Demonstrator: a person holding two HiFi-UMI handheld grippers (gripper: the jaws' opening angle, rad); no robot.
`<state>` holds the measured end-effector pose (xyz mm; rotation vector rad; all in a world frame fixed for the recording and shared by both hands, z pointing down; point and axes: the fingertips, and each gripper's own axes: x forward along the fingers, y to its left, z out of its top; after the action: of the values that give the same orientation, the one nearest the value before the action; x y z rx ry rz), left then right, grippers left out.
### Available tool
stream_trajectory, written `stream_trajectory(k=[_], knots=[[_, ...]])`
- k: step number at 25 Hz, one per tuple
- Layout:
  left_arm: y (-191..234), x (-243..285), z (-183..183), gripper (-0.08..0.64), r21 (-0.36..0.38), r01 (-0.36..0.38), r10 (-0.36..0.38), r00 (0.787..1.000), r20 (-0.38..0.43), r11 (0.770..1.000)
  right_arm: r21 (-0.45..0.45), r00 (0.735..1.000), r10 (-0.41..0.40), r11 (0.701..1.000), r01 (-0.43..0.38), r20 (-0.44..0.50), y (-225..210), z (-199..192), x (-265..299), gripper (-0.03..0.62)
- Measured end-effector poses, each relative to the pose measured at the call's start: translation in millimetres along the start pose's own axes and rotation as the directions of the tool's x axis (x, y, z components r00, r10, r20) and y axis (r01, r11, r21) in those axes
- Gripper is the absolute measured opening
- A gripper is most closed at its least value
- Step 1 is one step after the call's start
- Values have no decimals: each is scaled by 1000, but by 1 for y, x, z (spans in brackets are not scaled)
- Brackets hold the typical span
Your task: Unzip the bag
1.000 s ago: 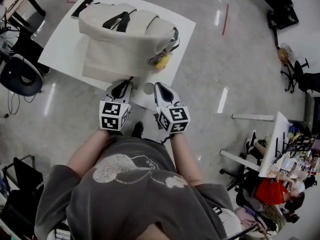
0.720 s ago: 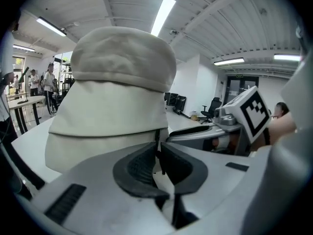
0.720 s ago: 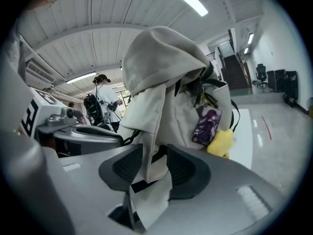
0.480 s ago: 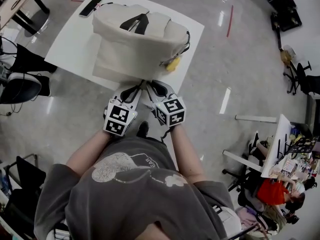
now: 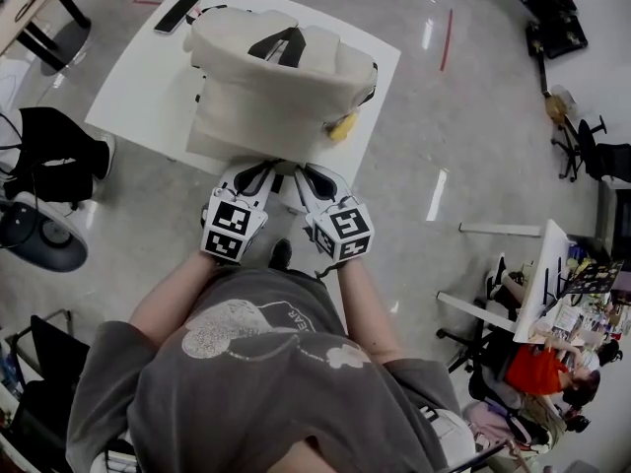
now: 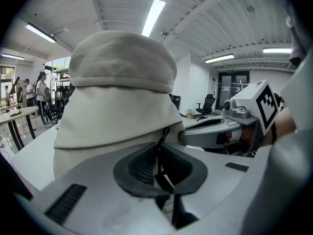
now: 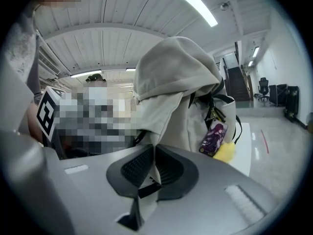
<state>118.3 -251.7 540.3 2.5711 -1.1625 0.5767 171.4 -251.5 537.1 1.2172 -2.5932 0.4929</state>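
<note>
A beige backpack (image 5: 276, 87) stands on the white table (image 5: 138, 87), with black straps on top. Both grippers meet at its near lower edge. The jaws of my left gripper (image 5: 256, 173) are closing, and its pads (image 6: 142, 168) pinch a thin black pull strap (image 6: 163, 133) that hangs from the bag (image 6: 117, 97). The jaws of my right gripper (image 5: 310, 177) are closing too; in the right gripper view (image 7: 152, 168) they press on a fold of beige bag fabric (image 7: 164, 126) with a black strip across it. The zipper itself is hidden.
A yellow charm (image 5: 342, 126) and a purple tag (image 7: 213, 138) dangle from the bag's right side. A dark phone (image 5: 177, 13) lies at the table's far left corner. A seated person's dark legs (image 5: 59, 151) and a chair (image 5: 39, 239) are left of the table.
Both grippers have moved forward and closer together, up to the bag's near edge. The right gripper has taken hold of bag fabric.
</note>
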Motion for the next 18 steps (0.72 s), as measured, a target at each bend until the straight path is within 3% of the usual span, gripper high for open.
stream_trajectory(k=[9, 15, 18], knots=[[39, -12, 8, 26, -4, -8, 8, 1000, 25, 1000, 26, 998, -57, 998, 57, 5, -4, 5, 5, 18], [121, -46, -19, 3, -98, -177, 176, 984, -17, 979, 99, 990, -138, 986, 134, 34, -20, 8, 0, 18], [149, -61, -25, 3, -90, -207, 206, 978, -15, 974, 90, 988, -151, 985, 148, 34, -21, 11, 2, 18]])
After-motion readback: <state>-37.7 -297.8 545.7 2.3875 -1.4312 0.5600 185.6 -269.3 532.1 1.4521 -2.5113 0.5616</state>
